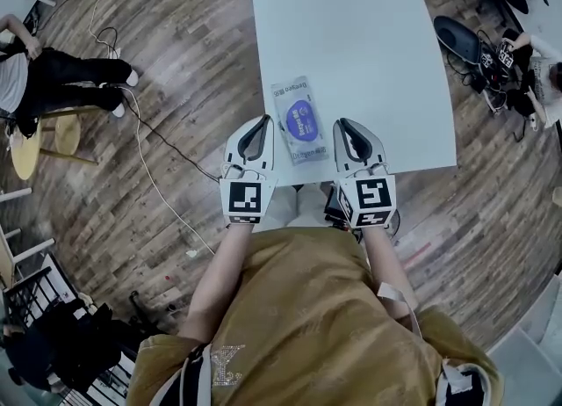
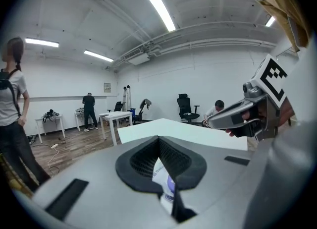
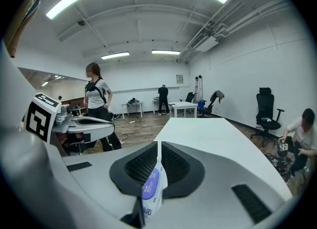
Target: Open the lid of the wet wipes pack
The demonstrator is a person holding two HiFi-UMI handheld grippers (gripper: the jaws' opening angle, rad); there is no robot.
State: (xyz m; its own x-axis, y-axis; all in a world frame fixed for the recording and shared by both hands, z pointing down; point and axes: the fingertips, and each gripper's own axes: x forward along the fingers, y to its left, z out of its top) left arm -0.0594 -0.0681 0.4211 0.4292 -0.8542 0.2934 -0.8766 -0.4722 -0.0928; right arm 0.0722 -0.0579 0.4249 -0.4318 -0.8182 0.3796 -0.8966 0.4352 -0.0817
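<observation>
Brown wood-plank floor [image 1: 176,61] is seen in the head view around a long white table [image 1: 369,44]. Near the table's front edge a flat, pale plastic wet wipes pack [image 1: 299,119] is laid lengthwise, label up, with a purple oval lying flat on its top face. The pack is flanked by the grey left gripper [image 1: 265,119] and the grey right gripper [image 1: 337,123], whose tips are placed just beside its long edges. Each pair of jaws is drawn together at the tips, and the pack is held by neither. A black-and-white marker cube [image 1: 244,200] is carried at the back of each gripper. A seated person in dark trousers [image 1: 61,75] is seen at the far left.

In the left gripper view, the left gripper [image 2: 158,139] is shown closed at its tips, with ribbed black pads [image 2: 141,161] forming a hollow behind them. A strip of the wet wipes pack [image 2: 166,181] is glimpsed through the slit between them. The right gripper [image 2: 209,120] is seen to the right, over the table [image 2: 188,131].

In the right gripper view, the right gripper [image 3: 158,144] is likewise closed at its tips, and a strip of the pack [image 3: 151,191] is seen through its slit. The left gripper [image 3: 113,126] is shown at the left, with a standing person in a pale shirt [image 3: 96,96] behind it. A black office chair [image 3: 265,109] is placed by the right wall.
</observation>
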